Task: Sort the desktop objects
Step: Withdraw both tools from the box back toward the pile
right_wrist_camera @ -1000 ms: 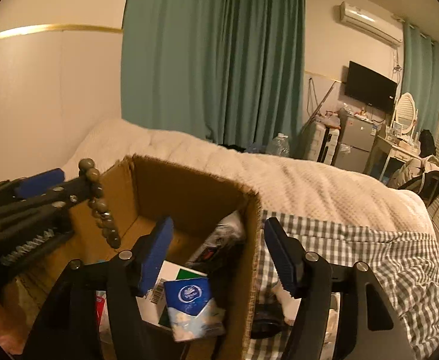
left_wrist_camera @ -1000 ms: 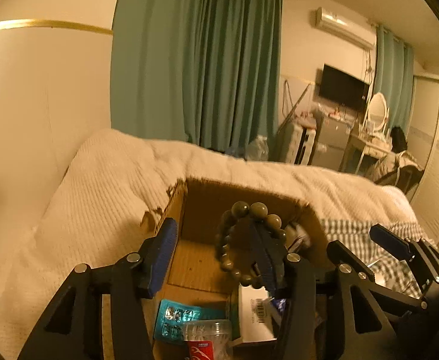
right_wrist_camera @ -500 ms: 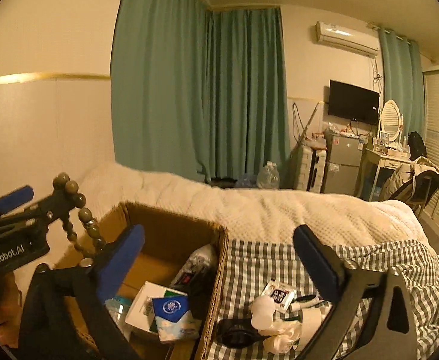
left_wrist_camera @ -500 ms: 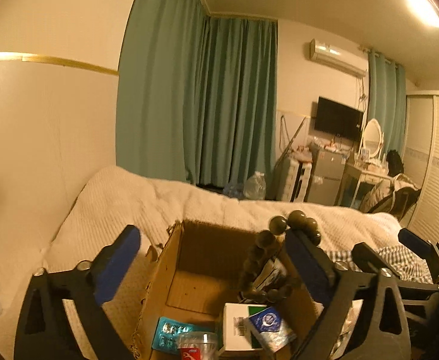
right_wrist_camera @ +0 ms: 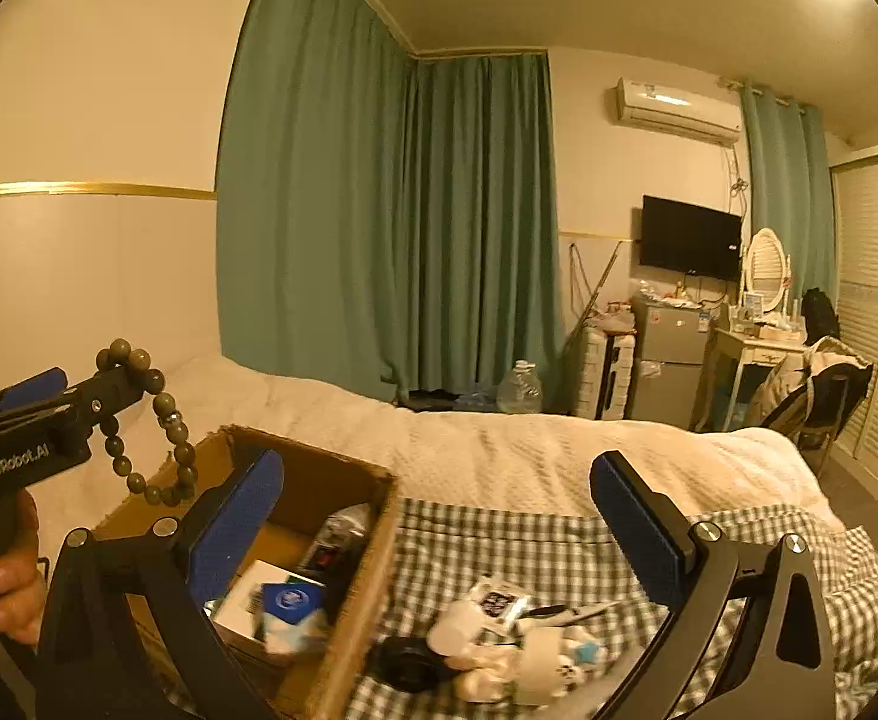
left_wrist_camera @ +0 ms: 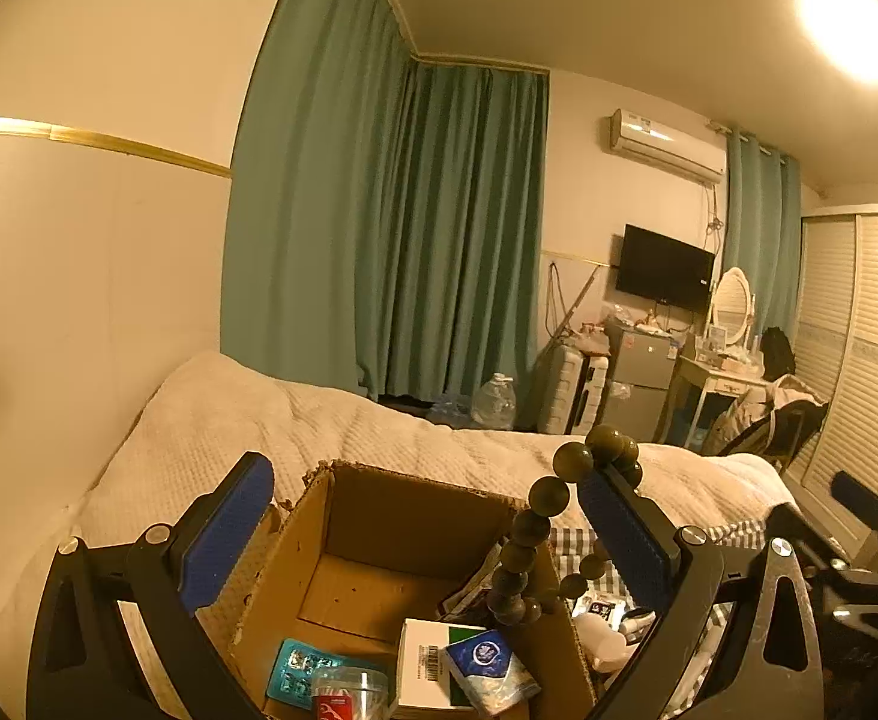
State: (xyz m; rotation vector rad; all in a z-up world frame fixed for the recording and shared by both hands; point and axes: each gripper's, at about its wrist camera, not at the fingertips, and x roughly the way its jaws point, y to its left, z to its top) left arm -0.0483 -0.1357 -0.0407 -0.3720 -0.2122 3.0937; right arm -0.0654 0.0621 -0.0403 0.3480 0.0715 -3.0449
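Bedside, over the cardboard box (left_wrist_camera: 414,516): a bead bracelet (left_wrist_camera: 535,540) dangles from one finger of the wide-open left gripper (left_wrist_camera: 420,516); the right gripper (right_wrist_camera: 439,516), also wide, holds nothing.

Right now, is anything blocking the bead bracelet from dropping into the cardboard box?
Yes: the bead bracelet is hooked over one finger of the open left gripper, dangling above the cardboard box. Below it nothing visible bars the way.
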